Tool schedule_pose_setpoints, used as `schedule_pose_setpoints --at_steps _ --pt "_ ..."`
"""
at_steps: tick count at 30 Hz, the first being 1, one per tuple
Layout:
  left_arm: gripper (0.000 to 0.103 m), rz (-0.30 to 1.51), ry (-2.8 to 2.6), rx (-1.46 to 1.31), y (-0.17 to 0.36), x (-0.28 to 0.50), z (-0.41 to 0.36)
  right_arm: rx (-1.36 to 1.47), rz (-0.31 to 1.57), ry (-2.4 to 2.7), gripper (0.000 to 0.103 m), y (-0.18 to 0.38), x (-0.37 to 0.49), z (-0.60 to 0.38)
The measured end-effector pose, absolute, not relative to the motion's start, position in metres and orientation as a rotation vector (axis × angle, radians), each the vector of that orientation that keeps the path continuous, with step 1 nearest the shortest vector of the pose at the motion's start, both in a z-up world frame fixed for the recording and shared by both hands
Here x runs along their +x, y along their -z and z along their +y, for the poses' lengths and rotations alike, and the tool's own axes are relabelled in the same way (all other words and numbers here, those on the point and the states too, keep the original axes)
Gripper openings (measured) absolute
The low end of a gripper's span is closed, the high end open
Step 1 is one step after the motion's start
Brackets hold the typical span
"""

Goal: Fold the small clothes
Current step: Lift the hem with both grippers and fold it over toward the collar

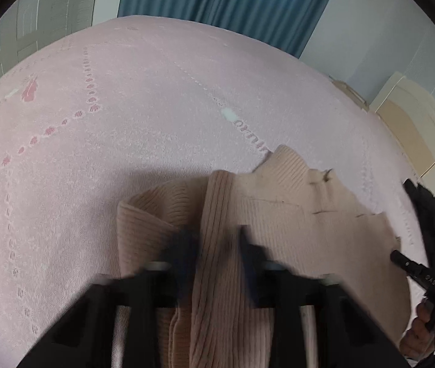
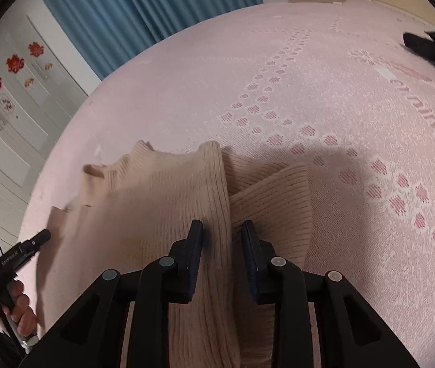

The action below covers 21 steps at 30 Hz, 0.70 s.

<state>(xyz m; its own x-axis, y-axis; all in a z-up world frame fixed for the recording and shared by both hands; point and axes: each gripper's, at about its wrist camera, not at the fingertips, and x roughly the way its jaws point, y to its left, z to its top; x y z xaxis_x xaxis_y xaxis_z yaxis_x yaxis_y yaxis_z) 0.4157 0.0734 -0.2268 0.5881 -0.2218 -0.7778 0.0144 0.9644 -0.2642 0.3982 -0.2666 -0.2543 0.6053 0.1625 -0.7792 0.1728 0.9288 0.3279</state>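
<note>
A beige ribbed knit garment (image 1: 294,214) lies partly folded on a pink patterned bedsheet (image 1: 125,122). In the blurred left wrist view, a thick lengthwise fold of it fills the gap of my left gripper (image 1: 217,242), which is shut on it. In the right wrist view the same garment (image 2: 156,199) shows its neck end farthest from me. A raised fold runs between the fingers of my right gripper (image 2: 222,233), whose jaws stand a little apart, and the pads do not press on it. Each view catches the other handle and a hand (image 2: 18,309) at its edge.
The bedsheet (image 2: 309,92) spreads wide beyond the garment. A blue curtain (image 1: 232,0) hangs behind the bed. White wardrobe doors with red flower stickers (image 2: 12,92) stand on the left, beige furniture (image 1: 416,128) on the right. A black object (image 2: 432,49) lies at the far right.
</note>
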Motion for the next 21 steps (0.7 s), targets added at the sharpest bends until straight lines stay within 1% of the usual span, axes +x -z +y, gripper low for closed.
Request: schedule_pose_setpoints --at_steps 1,2,5,7,8,9,11,12,13,16,18,21 --pt "0.007 0.921 0.119 -0.221 0.226 0.417 0.073 0.363 0.921 0.017 0.020 0.254 0.400 -0.264" --pt "0.007 0.889 0.104 -0.229 0.224 0.415 0.076 0.344 0.909 0.031 0.005 0.252 0.400 -0.262" --pt "0.007 0.884 0.101 -0.298 0.226 0.414 0.090 0.314 0.856 0.038 0.005 0.245 0.397 -0.261" --pt "0.008 0.908 0.096 -0.299 0.233 0.415 0.089 0.320 0.890 0.067 0.005 0.254 0.401 -0.261" --pt "0.010 0.922 0.089 -0.280 0.235 0.416 0.087 0.312 0.903 0.076 0.005 0.257 0.403 -0.259" --pt "0.010 0.925 0.092 -0.260 0.235 0.414 0.084 0.298 0.906 0.082 0.007 0.257 0.403 -0.257" --pt "0.019 0.929 0.119 -0.258 0.230 0.408 0.083 0.292 0.901 0.080 0.010 0.248 0.397 -0.254" --pt "0.028 0.930 0.136 -0.266 0.226 0.402 0.086 0.306 0.902 0.077 0.016 0.243 0.390 -0.256" --pt "0.032 0.922 0.145 -0.275 0.222 0.394 0.089 0.311 0.902 0.073 0.019 0.239 0.384 -0.256" --pt "0.033 0.929 0.136 -0.259 0.214 0.369 0.093 0.259 0.867 0.066 0.028 0.218 0.349 -0.250" --pt "0.035 0.937 0.143 -0.275 0.211 0.348 0.097 0.224 0.860 0.062 0.036 0.208 0.322 -0.247" --pt "0.036 0.957 0.158 -0.306 0.213 0.303 0.103 0.245 0.882 0.035 0.038 0.205 0.284 -0.249"
